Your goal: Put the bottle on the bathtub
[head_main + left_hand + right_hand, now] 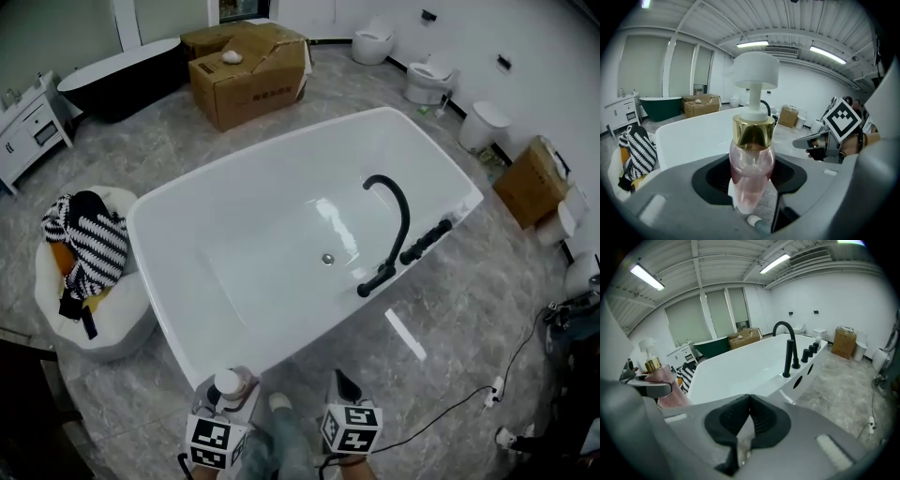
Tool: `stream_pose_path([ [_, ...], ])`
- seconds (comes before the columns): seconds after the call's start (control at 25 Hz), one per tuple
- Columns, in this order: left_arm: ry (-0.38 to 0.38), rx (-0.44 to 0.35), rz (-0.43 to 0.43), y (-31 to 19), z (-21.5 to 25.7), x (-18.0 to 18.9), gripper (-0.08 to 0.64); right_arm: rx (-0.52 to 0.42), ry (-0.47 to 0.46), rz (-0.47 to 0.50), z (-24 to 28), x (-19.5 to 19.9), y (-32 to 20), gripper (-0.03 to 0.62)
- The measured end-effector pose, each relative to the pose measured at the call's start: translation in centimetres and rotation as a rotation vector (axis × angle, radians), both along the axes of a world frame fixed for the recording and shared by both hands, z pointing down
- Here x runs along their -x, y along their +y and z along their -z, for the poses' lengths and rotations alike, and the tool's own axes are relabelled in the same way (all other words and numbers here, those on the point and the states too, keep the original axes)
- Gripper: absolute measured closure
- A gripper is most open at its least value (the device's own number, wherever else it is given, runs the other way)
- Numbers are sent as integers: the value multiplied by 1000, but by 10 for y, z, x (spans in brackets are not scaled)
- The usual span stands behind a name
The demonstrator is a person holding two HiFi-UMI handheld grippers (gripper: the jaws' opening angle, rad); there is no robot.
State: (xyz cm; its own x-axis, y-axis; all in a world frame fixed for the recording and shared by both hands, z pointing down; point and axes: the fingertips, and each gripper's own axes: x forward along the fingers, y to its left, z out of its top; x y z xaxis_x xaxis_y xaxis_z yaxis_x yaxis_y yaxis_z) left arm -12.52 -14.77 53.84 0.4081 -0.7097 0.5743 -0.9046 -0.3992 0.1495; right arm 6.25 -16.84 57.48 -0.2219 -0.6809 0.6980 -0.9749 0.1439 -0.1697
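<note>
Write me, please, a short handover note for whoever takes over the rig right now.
Left gripper: shut on the pink pump bottle, held upright by the white bathtub's near edge.
Right gripper: fingers together, nothing between them, beside the left one.
Done: bottle is in hand.
Left to do: carry it forward, stand it on the tub's rim, then release.

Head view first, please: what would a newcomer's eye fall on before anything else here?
The large white bathtub fills the middle, a black faucet arching over its right rim. At the bottom edge, the left claw grips an upright pink pump bottle with a gold collar. A black-and-white striped cloth lies on a white pouf at the left.
</note>
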Motion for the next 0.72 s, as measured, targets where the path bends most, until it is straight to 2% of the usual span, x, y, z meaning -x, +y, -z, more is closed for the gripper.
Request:
stream_pose_path([
  [0.36, -1, -26, -24, -36, -3, -30, 333, -14, 7, -63, -7, -37, -24, 589],
  [0.72, -9, -46, -73, -67, -11, -60, 333, -34, 15, -78, -14, -54, -48, 589],
])
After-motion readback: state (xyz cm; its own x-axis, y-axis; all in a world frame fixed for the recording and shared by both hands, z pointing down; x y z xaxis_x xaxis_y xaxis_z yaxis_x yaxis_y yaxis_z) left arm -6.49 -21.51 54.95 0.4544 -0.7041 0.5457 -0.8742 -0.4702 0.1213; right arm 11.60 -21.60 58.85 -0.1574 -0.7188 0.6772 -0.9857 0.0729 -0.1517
